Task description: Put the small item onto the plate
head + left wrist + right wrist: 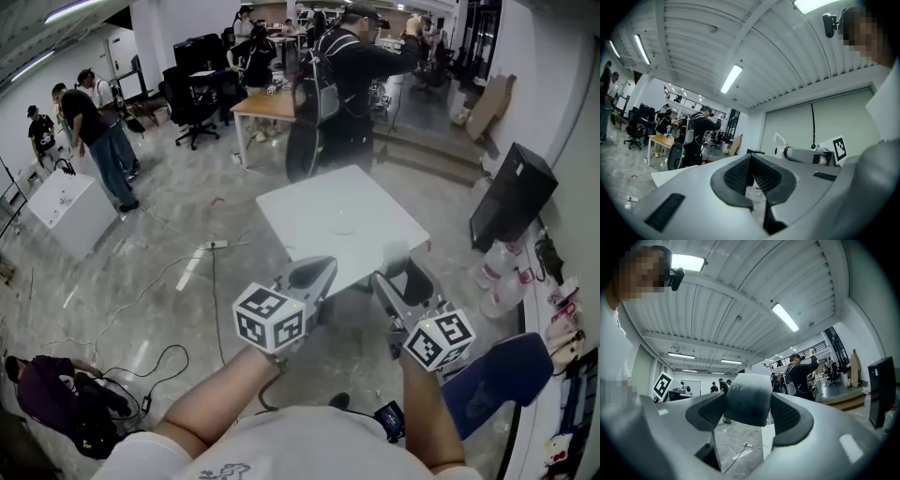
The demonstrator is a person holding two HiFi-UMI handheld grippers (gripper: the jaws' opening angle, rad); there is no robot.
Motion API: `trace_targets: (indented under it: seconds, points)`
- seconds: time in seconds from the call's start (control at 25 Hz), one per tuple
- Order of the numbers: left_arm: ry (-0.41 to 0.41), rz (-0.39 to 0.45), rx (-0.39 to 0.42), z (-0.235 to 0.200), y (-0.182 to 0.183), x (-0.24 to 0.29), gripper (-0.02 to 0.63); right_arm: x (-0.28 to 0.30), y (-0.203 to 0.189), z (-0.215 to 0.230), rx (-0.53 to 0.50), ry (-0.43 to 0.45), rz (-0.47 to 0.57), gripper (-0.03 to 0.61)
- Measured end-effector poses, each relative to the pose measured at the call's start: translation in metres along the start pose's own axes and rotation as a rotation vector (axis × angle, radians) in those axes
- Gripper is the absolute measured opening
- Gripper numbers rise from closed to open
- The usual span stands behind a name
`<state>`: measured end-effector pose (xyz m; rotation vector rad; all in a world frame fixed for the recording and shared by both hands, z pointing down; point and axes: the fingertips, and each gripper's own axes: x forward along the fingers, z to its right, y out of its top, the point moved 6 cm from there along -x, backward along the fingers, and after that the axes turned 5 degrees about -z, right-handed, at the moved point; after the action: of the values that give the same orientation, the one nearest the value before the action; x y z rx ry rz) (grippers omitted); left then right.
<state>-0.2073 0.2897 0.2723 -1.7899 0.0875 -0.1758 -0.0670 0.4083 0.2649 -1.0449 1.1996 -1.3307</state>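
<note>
Right gripper [748,395] is clamped on a small grey-and-black rounded item [746,411]. The item fills the gap between the jaws and stands a little proud of them. Left gripper [751,158] has its jaws pressed together at the tips with nothing between them. Both are held short of the near edge of the white square table [375,202], the right one toward the near right corner.

The pale round plate [342,225] lies near the table's middle, well apart from the held item. It is faint against the white top, so the likeliest slip is misjudging its rim and setting the item down beside it. The item's curved sides may also roll once freed, more so if it is let go from a height or at a tilt. A light plate could skid if nudged.

The tabletop looks smooth, bare and glossy, with little grip. Around it is a grey polished floor [187,234] crossed by loose cables [214,281]. A person with a backpack [342,84] stands beyond the far edge, and others stand farther off by the desks and office chairs.
</note>
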Motion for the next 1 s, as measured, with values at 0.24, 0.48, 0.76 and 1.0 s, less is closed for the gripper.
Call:
trace_targets:
  seconds: [0.24, 0.48, 0.76, 1.0]
  points:
    - [0.03, 0.005, -0.009, -0.005, 0.009, 0.087, 0.006, 0.019, 0.016, 0.082, -0.012, 0.044, -0.015, 0.301]
    - [0.055, 0.003, -0.019, -0.02, 0.011, 0.146, 0.008, 0.043, 0.017, 0.14, -0.009, 0.08, -0.036, 0.301]
    - [0.073, -0.007, -0.037, -0.059, 0.008, 0.196, 0.007, 0.084, 0.004, 0.187, 0.009, 0.093, -0.072, 0.301]
    - [0.06, -0.025, -0.057, -0.123, 0.011, 0.242, 0.007, 0.148, -0.005, 0.225, 0.018, 0.079, -0.095, 0.301]
